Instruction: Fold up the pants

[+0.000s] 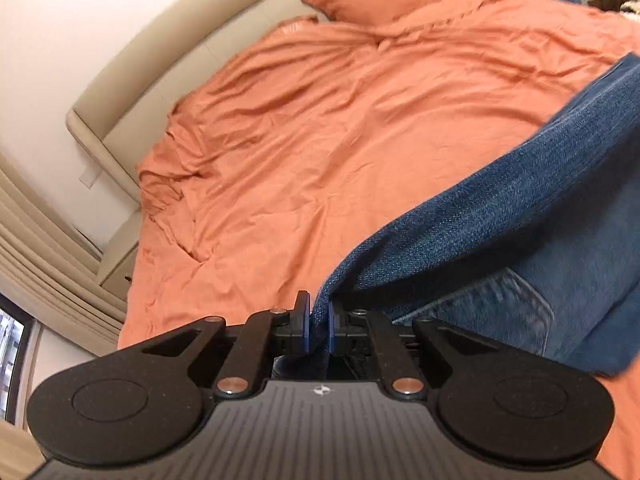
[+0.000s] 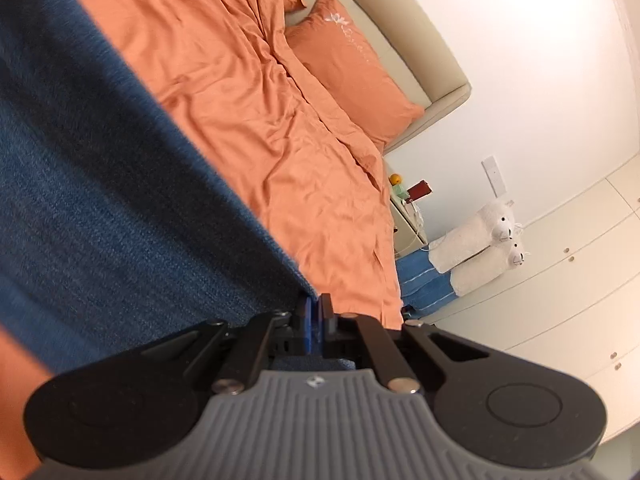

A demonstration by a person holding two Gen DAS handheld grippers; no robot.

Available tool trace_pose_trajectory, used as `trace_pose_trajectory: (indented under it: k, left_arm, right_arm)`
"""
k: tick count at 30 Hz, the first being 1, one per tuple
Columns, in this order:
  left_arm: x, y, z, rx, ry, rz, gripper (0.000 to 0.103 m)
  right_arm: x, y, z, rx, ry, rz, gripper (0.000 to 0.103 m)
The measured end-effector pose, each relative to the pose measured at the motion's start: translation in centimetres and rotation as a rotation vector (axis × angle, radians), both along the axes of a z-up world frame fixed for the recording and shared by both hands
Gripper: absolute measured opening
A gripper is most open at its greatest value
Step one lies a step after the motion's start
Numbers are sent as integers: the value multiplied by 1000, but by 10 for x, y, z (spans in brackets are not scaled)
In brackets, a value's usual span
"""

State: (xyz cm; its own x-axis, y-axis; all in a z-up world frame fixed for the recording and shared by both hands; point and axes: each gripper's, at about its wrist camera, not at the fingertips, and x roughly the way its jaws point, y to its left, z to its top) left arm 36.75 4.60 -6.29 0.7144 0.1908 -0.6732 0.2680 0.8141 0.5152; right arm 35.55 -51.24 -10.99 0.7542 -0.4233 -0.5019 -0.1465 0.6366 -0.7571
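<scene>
Your blue jeans (image 1: pixel 500 200) hang stretched above the orange bed (image 1: pixel 300 140), lifted off the sheet toward its foot edge. Your left gripper (image 1: pixel 319 320) has its fingers pinching one denim edge, and your right gripper (image 2: pixel 316 316) has its fingers clamped on another edge.

Bright, even indoor light; fisheye-bent edges, denim streaked with motion blur.

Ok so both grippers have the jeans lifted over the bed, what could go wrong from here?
1. The left gripper and the right gripper each pinch only a thin edge of the jeans; the heavy denim might slip out.
2. The orange bedding is wrinkled, so the jeans may land creased.
3. Hanging fabric blocks much of the right wrist view, hiding the landing spot.
</scene>
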Motion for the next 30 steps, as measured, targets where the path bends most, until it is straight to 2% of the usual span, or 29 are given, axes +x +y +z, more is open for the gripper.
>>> trace_pose_trajectory:
  k: [5,10,13,16,18,21,25,28,29,30]
  left_arm:
    - [72,12,-49,9,119,50,9]
    - [109,22,-95,4,245,79,9]
    - [121,24,-111,5,294,101,9]
    - [129,24,-116,-2,328,128,10]
    - [127,25,-106,-20,322,143,9]
    - [116,31,-88,-28,299,139,9]
    - [134,31,-93,-52,315,158,10]
    - [148,29,-105,-64,325,178,10]
    - [152,31,-108,-80,335,189,12]
    - [153,34,-109,-86,337,188,21]
  right_arm:
    - [104,20,-47,-17,82,-4,0]
    - [166,29,-103,-21,195,0,0]
    - [182,31,-128,-3,238,-7,0]
    - [194,28,-141,14,263,-14,0]
    - [196,30,-138,14,239,-23,0]
    - [191,29,-115,53,174,-30,0]
    - [210,29,-128,75,248,-77,0]
    - [216,36,-144,31,277,-96,0]
    - [218,38,-146,25,277,-108,0]
    - [218,40,-146,14,276,-118,0]
